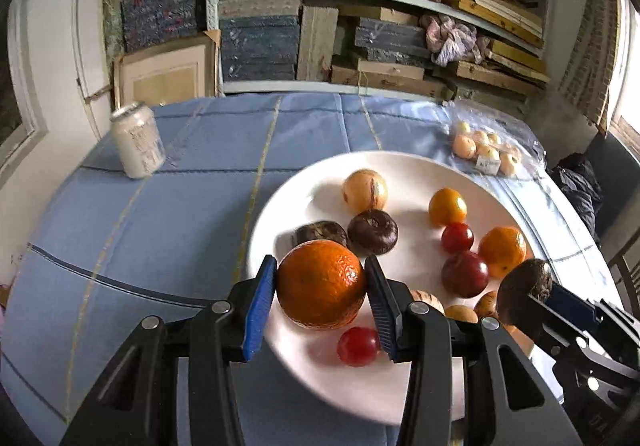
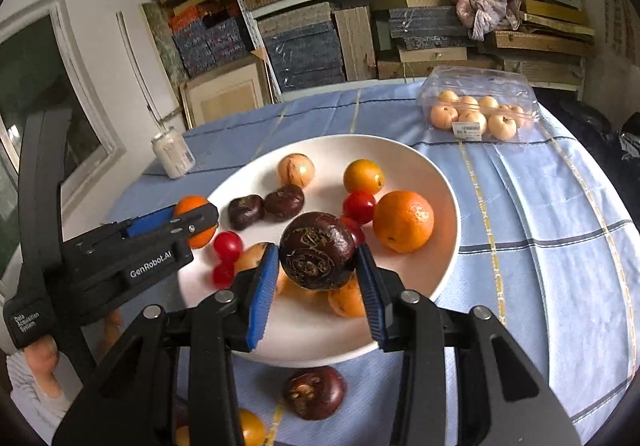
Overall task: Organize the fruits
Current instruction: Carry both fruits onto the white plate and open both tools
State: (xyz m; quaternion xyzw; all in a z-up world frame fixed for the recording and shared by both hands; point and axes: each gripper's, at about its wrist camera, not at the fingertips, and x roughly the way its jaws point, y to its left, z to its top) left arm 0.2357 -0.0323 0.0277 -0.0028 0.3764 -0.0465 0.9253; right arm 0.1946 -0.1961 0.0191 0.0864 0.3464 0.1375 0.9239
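Left gripper (image 1: 321, 282): blue pads clamped on an orange (image 1: 322, 283), held over the plate's near-left edge.
Right gripper (image 2: 317, 260): pads closed on a dark chestnut (image 2: 317, 256), above the plate's near side.
Plate (image 2: 436, 174): white, on the blue cloth (image 2: 540, 214); holds oranges, red tomatoes, pale and dark fruits.
Loose chestnut (image 2: 314, 392): on the cloth, just before the plate.
Can (image 1: 138, 140): far left, apart.
Clear box (image 2: 478, 108): pale fruits, behind the plate.
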